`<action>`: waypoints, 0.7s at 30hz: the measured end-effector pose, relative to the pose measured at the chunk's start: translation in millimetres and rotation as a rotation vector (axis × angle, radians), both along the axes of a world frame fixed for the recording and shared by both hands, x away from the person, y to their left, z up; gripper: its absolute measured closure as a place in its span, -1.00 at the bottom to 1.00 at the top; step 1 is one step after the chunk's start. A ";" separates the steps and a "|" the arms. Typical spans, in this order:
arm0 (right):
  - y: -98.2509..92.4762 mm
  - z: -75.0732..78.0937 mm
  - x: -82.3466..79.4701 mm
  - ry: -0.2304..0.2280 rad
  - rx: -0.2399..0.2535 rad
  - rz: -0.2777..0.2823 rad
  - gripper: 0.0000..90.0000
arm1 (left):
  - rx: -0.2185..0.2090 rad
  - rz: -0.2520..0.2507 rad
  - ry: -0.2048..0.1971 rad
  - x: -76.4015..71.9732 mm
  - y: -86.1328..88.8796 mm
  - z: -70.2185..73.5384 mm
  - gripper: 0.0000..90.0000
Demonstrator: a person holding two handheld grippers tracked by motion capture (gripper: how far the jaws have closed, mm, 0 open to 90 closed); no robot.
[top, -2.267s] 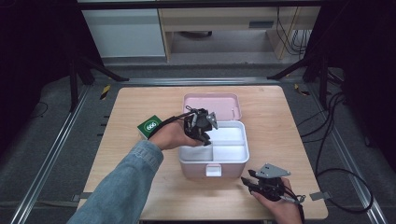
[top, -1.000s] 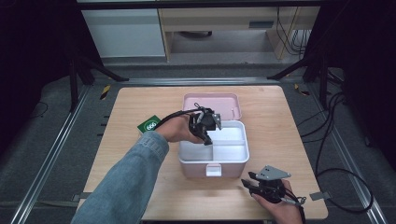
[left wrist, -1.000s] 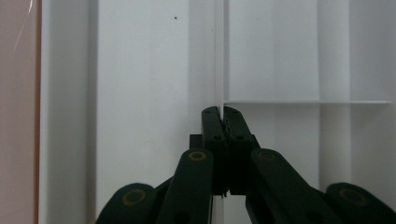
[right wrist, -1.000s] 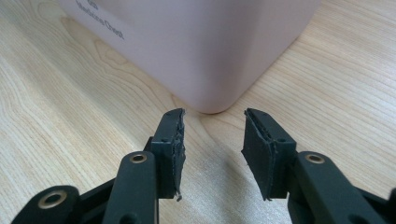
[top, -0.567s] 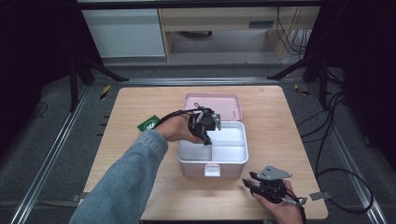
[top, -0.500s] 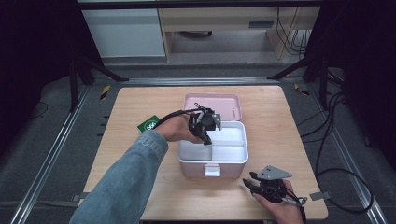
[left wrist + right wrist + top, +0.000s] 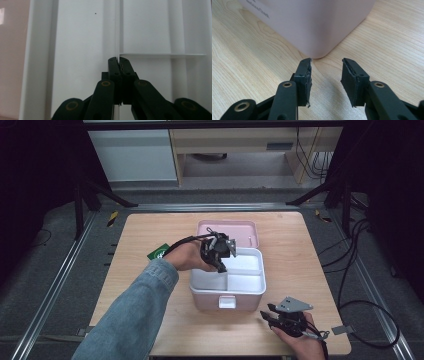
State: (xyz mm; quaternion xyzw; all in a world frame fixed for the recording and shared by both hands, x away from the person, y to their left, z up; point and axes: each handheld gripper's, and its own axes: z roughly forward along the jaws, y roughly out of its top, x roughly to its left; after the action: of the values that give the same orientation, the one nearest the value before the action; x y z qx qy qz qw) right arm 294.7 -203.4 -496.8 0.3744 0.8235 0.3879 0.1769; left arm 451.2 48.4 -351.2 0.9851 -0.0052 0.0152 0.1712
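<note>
Now pink box [image 7: 227, 290] w/ white divider [image 7: 117, 30] pinched by left hand-held gripper [image 7: 119, 63].

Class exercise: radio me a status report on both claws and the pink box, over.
Left claw shut on the divider inside the box. Right claw open, empty, at the box's near corner. Lid off, behind. Nothing in the way.
</note>
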 end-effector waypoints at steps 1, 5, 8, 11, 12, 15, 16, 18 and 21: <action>-0.1 0.0 0.1 0.000 0.000 0.000 0.32 | 0.001 -0.003 -0.003 -0.6 0.4 2.7 0.99; 0.3 0.0 0.0 0.002 0.001 0.000 0.32 | -0.017 -0.004 -0.014 -3.7 3.3 13.0 0.99; 0.8 0.1 -0.3 0.003 0.002 0.000 0.32 | -0.016 -0.005 -0.019 -5.0 5.4 16.9 0.99; 0.2 0.9 -0.3 0.001 0.003 -0.002 0.32 | -0.044 0.012 -0.030 -8.6 13.2 27.1 0.99; -0.2 1.2 0.0 0.000 0.001 -0.003 0.32 | -0.051 0.017 -0.038 -9.2 15.7 30.4 0.99; -1.2 2.4 0.8 -0.008 0.000 -0.008 0.32 | -0.074 0.040 -0.061 -10.6 24.0 40.9 0.99; -1.2 2.4 0.8 -0.008 0.000 -0.008 0.32 | -0.074 0.040 -0.061 -10.6 24.0 40.9 0.99; -1.6 3.1 0.7 -0.009 -0.002 -0.011 0.32 | -0.098 0.063 -0.071 -11.5 32.1 49.4 0.99; -1.2 3.1 0.8 -0.011 -0.007 -0.009 0.32 | -0.120 0.081 -0.083 -14.5 41.2 58.7 0.99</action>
State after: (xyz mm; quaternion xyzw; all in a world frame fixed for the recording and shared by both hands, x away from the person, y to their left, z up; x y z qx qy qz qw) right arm 295.5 -204.6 -493.7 0.3755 0.8221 0.3862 0.1843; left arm 436.6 89.6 -292.6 0.9710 0.0284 0.0633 0.2287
